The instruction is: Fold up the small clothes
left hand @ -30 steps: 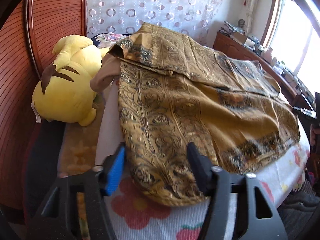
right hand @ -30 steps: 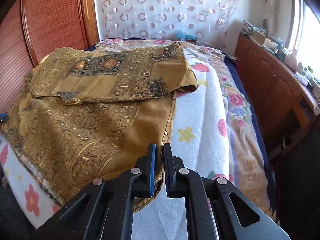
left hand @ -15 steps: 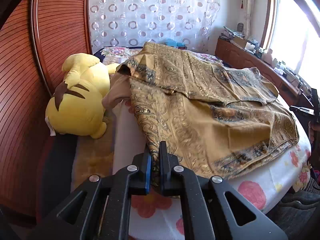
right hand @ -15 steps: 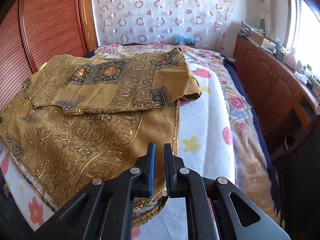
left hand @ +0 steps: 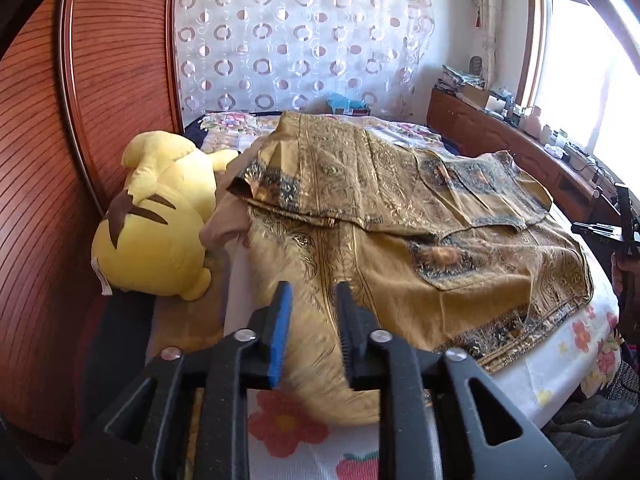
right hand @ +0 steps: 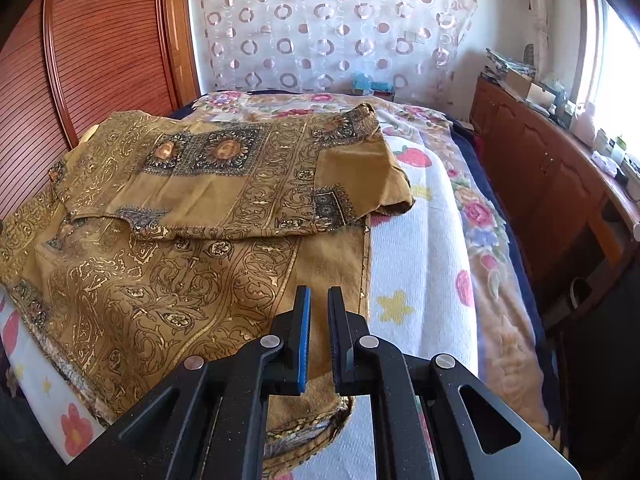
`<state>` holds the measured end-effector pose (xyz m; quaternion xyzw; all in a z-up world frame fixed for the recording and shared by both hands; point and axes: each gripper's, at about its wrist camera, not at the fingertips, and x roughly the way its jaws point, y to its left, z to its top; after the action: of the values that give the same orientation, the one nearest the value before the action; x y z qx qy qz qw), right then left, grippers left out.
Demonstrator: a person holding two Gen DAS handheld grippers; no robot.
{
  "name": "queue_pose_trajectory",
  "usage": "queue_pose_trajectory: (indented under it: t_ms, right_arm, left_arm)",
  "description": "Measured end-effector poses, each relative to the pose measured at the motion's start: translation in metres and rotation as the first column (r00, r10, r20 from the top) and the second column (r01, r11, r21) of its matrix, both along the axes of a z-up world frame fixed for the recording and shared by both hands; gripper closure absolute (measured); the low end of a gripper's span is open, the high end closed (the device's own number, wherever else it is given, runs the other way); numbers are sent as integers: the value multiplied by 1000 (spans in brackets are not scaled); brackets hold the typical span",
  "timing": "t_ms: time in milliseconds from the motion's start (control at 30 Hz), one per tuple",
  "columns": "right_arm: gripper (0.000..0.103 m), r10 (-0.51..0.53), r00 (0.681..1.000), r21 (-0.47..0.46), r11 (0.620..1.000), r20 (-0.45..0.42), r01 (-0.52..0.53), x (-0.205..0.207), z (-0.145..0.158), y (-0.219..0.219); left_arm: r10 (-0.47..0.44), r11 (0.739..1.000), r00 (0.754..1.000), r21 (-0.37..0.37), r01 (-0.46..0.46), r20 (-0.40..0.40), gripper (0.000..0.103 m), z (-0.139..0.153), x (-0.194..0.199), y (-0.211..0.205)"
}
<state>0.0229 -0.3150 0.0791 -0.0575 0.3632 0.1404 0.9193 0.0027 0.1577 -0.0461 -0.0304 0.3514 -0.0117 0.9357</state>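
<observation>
A gold-brown patterned garment [left hand: 400,208] lies spread on the bed, its far part folded over itself; it also shows in the right wrist view [right hand: 180,240]. My left gripper [left hand: 314,292] holds its near-left hem corner, which looks blurred and lifted, with the jaws a little apart around bunched cloth. My right gripper [right hand: 319,300] is shut on the garment's near-right hem corner, its jaws nearly together. The right gripper [left hand: 624,224] also shows at the right edge of the left wrist view.
A yellow plush toy [left hand: 156,216] lies beside the garment on the left, against a red-brown wooden headboard [left hand: 80,100]. A white floral bedsheet [right hand: 416,264] covers the bed. A wooden cabinet [right hand: 560,184] with clutter runs along the right under a window.
My left gripper closed on the hem corner and pulled it back and up; its jaws now stand slightly wider around bunched cloth. My right gripper kept its hold and rose a little.
</observation>
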Motion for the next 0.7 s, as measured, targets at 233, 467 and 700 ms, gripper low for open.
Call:
queue_pose_trajectory:
  t_ms: [233, 467, 700]
  right_arm:
    - [95, 5, 1000, 4, 1000, 6, -5, 5, -2, 4]
    - [93, 4, 1000, -2, 1000, 10, -4, 18, -3, 6]
    - [65, -33, 999, -28, 999, 11, 33, 58, -1, -2]
  left_arm:
    - [3, 1000, 1000, 13, -4, 19, 74, 8, 8, -2]
    - [-14, 1000, 1000, 13, 14, 16, 63, 5, 30, -4]
    - [-16, 1000, 1000, 12, 16, -18, 28, -3, 76, 1]
